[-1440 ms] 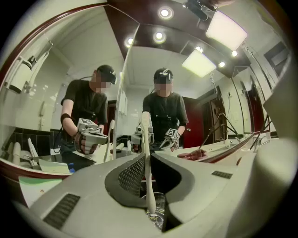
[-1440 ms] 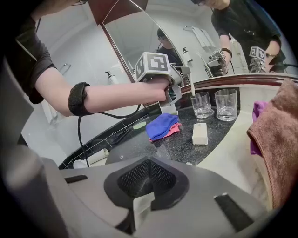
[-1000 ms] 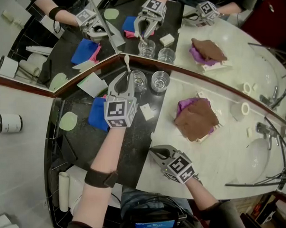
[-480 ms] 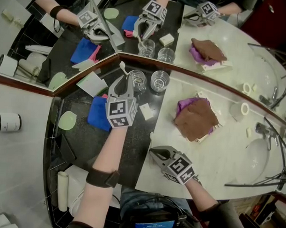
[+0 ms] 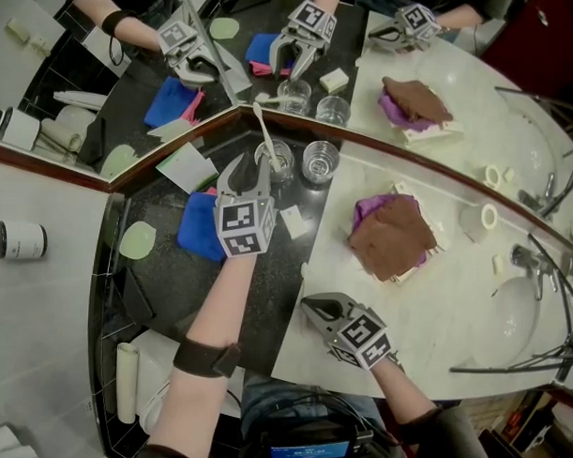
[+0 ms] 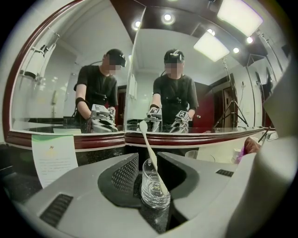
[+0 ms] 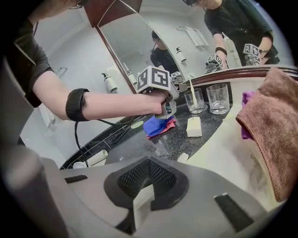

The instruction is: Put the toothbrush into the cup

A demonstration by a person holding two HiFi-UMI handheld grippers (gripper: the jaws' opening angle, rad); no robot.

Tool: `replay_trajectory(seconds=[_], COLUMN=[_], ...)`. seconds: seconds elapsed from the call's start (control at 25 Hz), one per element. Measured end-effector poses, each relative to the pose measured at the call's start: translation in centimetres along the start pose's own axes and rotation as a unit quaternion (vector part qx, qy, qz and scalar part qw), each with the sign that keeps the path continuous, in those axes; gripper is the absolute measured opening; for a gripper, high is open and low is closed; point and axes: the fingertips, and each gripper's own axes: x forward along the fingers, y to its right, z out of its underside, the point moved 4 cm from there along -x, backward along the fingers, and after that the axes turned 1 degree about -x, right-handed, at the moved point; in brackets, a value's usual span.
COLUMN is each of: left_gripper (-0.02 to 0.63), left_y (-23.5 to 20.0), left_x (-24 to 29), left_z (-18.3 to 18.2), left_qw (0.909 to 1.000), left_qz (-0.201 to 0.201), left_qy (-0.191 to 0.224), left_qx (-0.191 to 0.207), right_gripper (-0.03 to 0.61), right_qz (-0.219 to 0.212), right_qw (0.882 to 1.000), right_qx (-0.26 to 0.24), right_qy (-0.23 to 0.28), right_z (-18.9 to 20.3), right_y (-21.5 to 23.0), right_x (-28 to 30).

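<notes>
A cream toothbrush (image 5: 264, 133) stands slanted in the left of two clear glass cups (image 5: 278, 161) on the black counter, its head up toward the mirror. My left gripper (image 5: 252, 166) is just in front of that cup. Its jaws have just been opening and now stand either side of the cup (image 6: 155, 193). The toothbrush (image 6: 149, 144) leans free between them, touched by neither pad. My right gripper (image 5: 307, 305) rests near the counter's front edge with its jaws together. In the right gripper view a pale sliver I cannot identify shows at those jaws (image 7: 145, 186).
A second glass (image 5: 321, 162) stands right of the cup, and a white soap bar (image 5: 293, 222) lies in front. A blue cloth (image 5: 197, 230) and a green card (image 5: 188, 168) lie left. A brown towel (image 5: 391, 236) sits on the white counter. The mirror's edge (image 5: 299, 130) runs behind the cups.
The left gripper held the toothbrush above the cup and sank a little. Its jaws have opened and the toothbrush now leans in the cup. The right gripper has not moved.
</notes>
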Motion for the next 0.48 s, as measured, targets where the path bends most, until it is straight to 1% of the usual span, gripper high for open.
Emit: replay_trajectory(seconds=[0.16,0.28,0.48], left_gripper=[0.117,0.117,0.109], left_y=[0.2,0.9,3.5], left_x=[-1.5,-3.6,-8.7], left_z=[-0.9,-2.2,-5.2], left_qw=[1.0,0.9999,0.9992], left_qz=[-0.002,0.001,0.029], left_qy=[-0.006,-0.009,-0.019], left_qx=[0.007,0.012,0.02], right_gripper=[0.014,0.014,0.014], right_qz=[0.008,0.017,0.039], right_qw=[1.0,1.0,0.999], right_qx=[0.001,0.001,-0.003], right_qy=[0.008,0.014,0.027], right_z=[-0.1,-0.4,-1.3], right_y=[-0.2,-0.6,-1.3], right_x=[-0.7,-1.7,-4.1])
